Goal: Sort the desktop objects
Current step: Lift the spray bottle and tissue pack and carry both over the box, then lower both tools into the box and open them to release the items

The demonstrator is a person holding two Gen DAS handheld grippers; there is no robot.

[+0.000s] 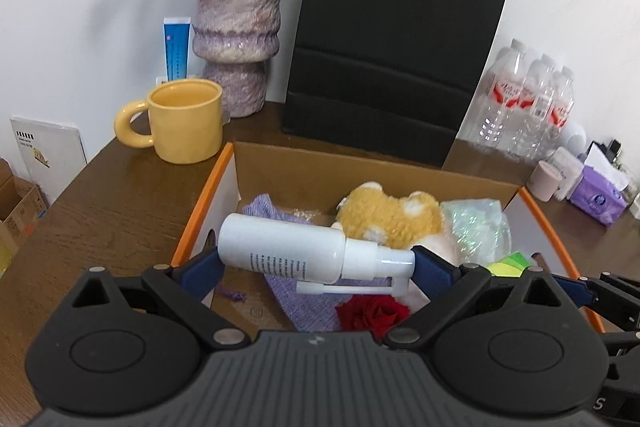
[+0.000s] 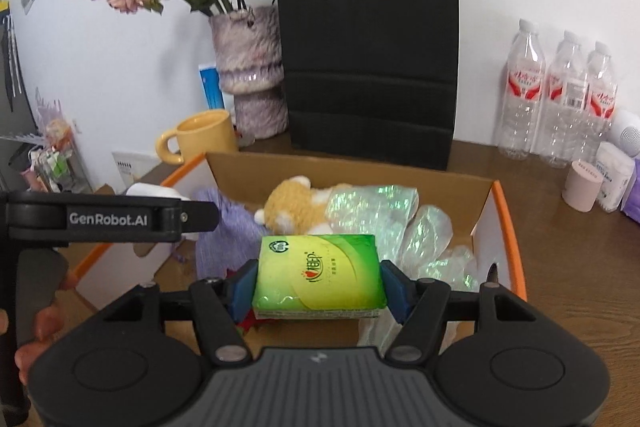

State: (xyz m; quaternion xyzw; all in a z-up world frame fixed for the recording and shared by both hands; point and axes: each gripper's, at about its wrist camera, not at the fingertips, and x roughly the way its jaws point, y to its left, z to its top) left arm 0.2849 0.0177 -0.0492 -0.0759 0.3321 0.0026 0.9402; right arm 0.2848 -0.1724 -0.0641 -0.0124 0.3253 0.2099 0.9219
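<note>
My left gripper (image 1: 316,261) is shut on a white spray bottle (image 1: 296,247), held lengthwise above the near left part of the cardboard box (image 1: 360,163). My right gripper (image 2: 318,281) is shut on a green tissue pack (image 2: 318,273) above the box's near middle (image 2: 500,227). Inside the box lie a tan plush toy (image 1: 390,213), a purple cloth (image 1: 304,303), a red rose (image 1: 372,311) and shiny iridescent bags (image 2: 384,215). The left gripper's body (image 2: 108,219) shows at the left of the right wrist view, and the green pack shows in the left wrist view (image 1: 510,263).
A yellow mug (image 1: 184,119), a purple vase of dried flowers (image 1: 236,35) and a black paper bag (image 1: 396,43) stand behind the box. Water bottles (image 2: 560,99), a pink cup (image 2: 582,185) and tissue packets (image 1: 596,197) stand at the right on the wooden desk (image 1: 108,203).
</note>
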